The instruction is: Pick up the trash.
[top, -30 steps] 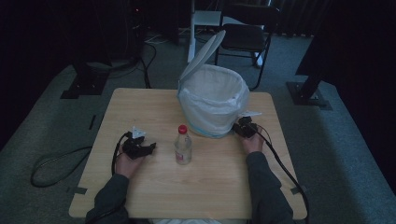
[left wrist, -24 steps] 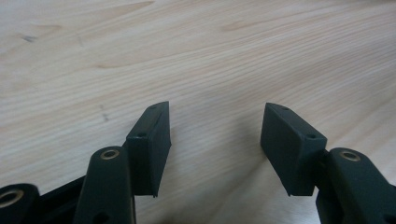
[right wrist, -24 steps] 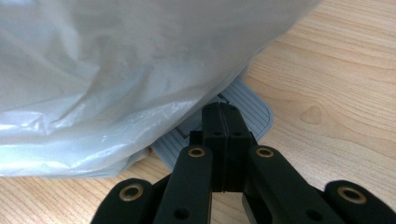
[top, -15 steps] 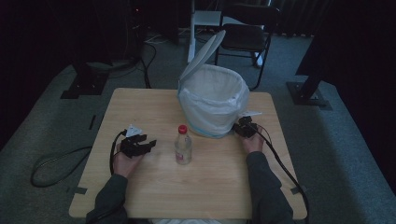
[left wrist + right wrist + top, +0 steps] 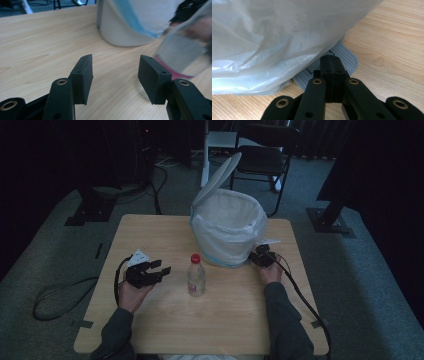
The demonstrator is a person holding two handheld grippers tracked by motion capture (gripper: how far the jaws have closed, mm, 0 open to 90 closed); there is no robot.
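In the high view, the left gripper [image 5: 161, 270] sat just left of the plastic bottle [image 5: 196, 276], which stood upright on the wooden table [image 5: 220, 325] in front of the pedal bin [image 5: 227, 227]. Compared with 1 second before, that gripper had lifted off the table, and its jaws had just been closing, with nothing between them. The right gripper [image 5: 256, 256] had not moved from the bin's foot, and the lid stood open.

In the left gripper view, the 2 pads stood half spread over bare wood, with the blurred bottle [image 5: 183, 52] off to the right, apart from them. The narrowing probably sized the jaws for the bottle.

In the right gripper view, the jaws were pressed together on the grey pedal [image 5: 345, 60], under the white bin liner [image 5: 274, 37]. That pressure likely held the lid up for the bottle.
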